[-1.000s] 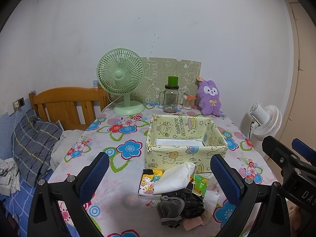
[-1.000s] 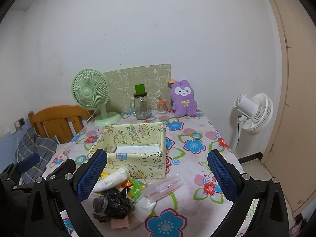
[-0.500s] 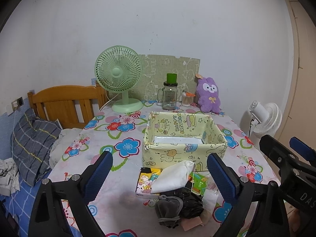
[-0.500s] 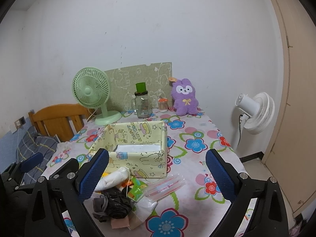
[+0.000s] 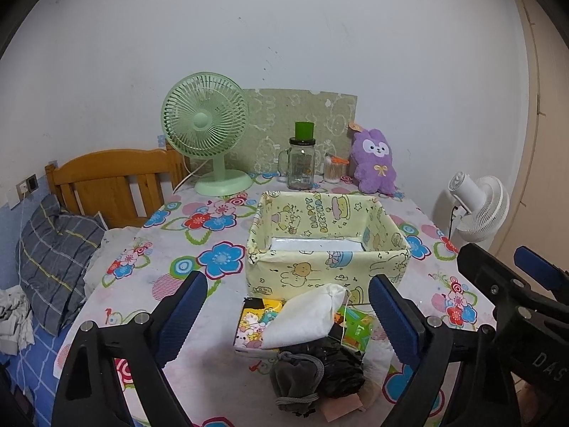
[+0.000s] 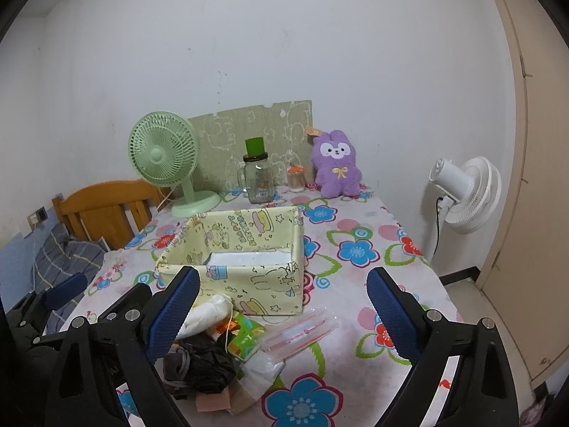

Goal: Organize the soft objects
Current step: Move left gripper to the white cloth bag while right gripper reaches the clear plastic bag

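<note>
A pile of soft things lies near the table's front edge: a white drawstring pouch, a grey pouch, black fabric, and colourful packets. Behind it stands an open yellow cartoon-print box. My left gripper is open and empty, held above the pile. My right gripper is open and empty, just right of the pile, over a clear plastic bag.
At the table's back stand a green fan, a glass jar with a green lid, a small cotton-swab jar and a purple plush bunny. A wooden headboard and bed lie left. A white floor fan stands right.
Both grippers have drawn back and risen slightly, so the pile and box sit a bit lower and farther in view. Nothing on the table has moved.
</note>
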Demonstrator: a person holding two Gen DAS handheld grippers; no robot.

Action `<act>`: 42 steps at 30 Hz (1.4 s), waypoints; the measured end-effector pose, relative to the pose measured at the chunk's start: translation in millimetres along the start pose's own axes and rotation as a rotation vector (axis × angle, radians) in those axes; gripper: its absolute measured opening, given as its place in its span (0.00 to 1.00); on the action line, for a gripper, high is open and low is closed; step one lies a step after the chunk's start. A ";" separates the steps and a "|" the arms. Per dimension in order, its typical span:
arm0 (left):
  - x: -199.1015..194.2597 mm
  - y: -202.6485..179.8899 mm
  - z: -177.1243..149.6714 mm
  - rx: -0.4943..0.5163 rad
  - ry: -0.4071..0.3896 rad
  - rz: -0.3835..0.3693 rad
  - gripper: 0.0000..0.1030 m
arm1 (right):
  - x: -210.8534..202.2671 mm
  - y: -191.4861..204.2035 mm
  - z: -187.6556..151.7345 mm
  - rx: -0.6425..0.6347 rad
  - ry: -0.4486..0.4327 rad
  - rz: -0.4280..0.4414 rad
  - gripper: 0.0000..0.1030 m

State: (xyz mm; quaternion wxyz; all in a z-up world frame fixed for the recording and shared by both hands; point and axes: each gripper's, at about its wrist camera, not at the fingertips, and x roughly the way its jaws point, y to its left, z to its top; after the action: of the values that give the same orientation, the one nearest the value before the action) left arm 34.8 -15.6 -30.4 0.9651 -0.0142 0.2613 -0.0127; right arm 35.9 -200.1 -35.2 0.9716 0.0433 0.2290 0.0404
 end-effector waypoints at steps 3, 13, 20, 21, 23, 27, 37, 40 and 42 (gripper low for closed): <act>5.3 -3.2 -1.6 0.007 0.010 -0.006 0.90 | 6.0 -2.2 -2.5 0.004 0.011 0.003 0.93; 28.2 -12.3 -11.2 0.024 0.057 -0.017 0.89 | 26.5 -7.7 -15.1 0.018 0.058 0.019 0.91; 48.8 -17.8 -19.7 0.039 0.110 -0.024 0.89 | 45.6 -13.6 -24.0 0.023 0.107 0.013 0.90; 51.5 -18.7 -20.7 0.043 0.116 -0.023 0.89 | 49.2 -14.2 -25.9 0.023 0.116 0.012 0.90; 56.5 -20.0 -22.9 0.048 0.128 -0.021 0.88 | 54.1 -14.3 -28.0 0.026 0.129 0.012 0.90; 65.8 -21.0 -25.6 0.055 0.148 -0.016 0.86 | 64.8 -16.8 -31.8 0.035 0.153 0.013 0.89; 85.7 -18.8 -31.4 0.068 0.194 -0.007 0.68 | 90.7 -22.3 -40.6 0.057 0.228 0.001 0.88; 91.0 -20.8 -32.8 0.077 0.210 -0.010 0.63 | 98.3 -25.2 -44.0 0.080 0.262 0.015 0.84; 93.2 -21.8 -34.1 0.082 0.221 -0.012 0.59 | 102.8 -24.4 -46.5 0.086 0.282 0.022 0.82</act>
State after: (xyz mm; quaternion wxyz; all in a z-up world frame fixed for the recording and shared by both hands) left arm 97.7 -41.0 -106.1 0.9301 0.0253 0.3653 -0.0308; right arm 108.2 -211.2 -124.5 0.9266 0.0813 0.3641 0.0470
